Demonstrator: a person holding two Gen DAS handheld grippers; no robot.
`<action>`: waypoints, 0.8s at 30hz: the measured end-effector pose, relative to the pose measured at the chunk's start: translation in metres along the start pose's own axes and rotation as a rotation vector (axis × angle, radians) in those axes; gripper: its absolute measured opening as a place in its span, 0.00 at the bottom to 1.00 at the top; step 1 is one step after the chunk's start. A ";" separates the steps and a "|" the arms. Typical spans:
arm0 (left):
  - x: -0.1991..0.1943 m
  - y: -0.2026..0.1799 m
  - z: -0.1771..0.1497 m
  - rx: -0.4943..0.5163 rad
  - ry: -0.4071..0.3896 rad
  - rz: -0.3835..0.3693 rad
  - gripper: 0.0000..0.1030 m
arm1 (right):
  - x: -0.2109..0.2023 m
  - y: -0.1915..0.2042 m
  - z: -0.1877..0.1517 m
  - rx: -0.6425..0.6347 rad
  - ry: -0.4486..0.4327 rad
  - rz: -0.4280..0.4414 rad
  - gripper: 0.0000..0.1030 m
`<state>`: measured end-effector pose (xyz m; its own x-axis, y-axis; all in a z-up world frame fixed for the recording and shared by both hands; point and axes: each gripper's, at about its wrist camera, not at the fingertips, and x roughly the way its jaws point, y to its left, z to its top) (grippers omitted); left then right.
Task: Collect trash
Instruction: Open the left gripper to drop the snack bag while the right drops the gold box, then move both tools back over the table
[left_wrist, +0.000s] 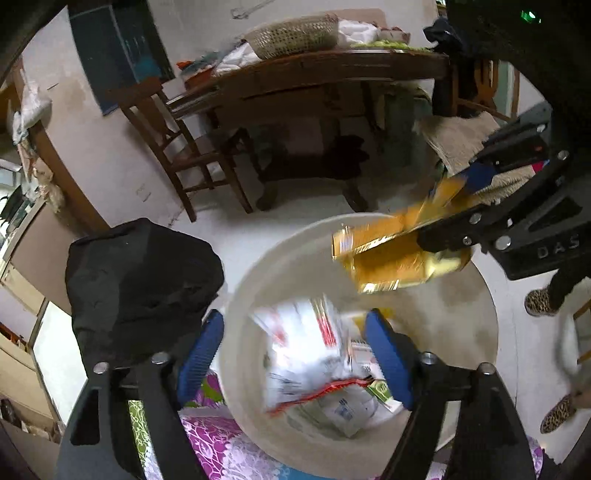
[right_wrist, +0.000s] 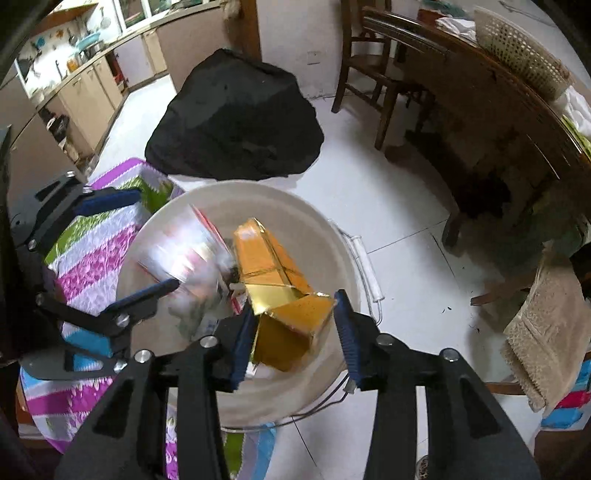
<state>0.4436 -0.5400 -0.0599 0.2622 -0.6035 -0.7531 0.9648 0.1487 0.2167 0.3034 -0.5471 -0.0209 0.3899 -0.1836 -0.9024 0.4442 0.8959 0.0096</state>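
Observation:
A white bucket (left_wrist: 461, 332) (right_wrist: 325, 236) stands on the floor with wrappers in it. My left gripper (left_wrist: 295, 358) is open above it; a white and red wrapper (left_wrist: 306, 343) (right_wrist: 181, 254) shows blurred between and below its fingers, free of them. My right gripper (right_wrist: 295, 332) is open over the bucket. A crushed gold carton (right_wrist: 280, 295) (left_wrist: 391, 254) sits between its fingers, touching the left pad; the right pad stands apart from it. In the left wrist view the right gripper (left_wrist: 454, 229) shows at the upper right.
A black bag (left_wrist: 140, 288) (right_wrist: 236, 118) lies on the floor beside the bucket. A patterned purple and green cloth (right_wrist: 96, 251) lies at the left. A wooden table (left_wrist: 314, 74) and a chair (left_wrist: 173, 147) stand behind. Leopard slippers (left_wrist: 539, 302) are at right.

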 end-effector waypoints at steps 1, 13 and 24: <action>-0.001 0.001 -0.001 0.000 -0.002 -0.001 0.77 | 0.001 -0.002 -0.001 0.002 -0.002 0.000 0.39; -0.010 0.002 -0.013 -0.009 -0.004 0.014 0.77 | 0.010 -0.001 -0.011 -0.018 0.005 -0.019 0.39; -0.031 -0.005 -0.033 -0.055 -0.023 0.053 0.77 | 0.005 0.020 -0.031 -0.051 -0.035 -0.048 0.39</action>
<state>0.4310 -0.4959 -0.0583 0.3130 -0.6113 -0.7268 0.9494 0.2231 0.2212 0.2892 -0.5180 -0.0386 0.3975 -0.2399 -0.8857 0.4216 0.9051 -0.0560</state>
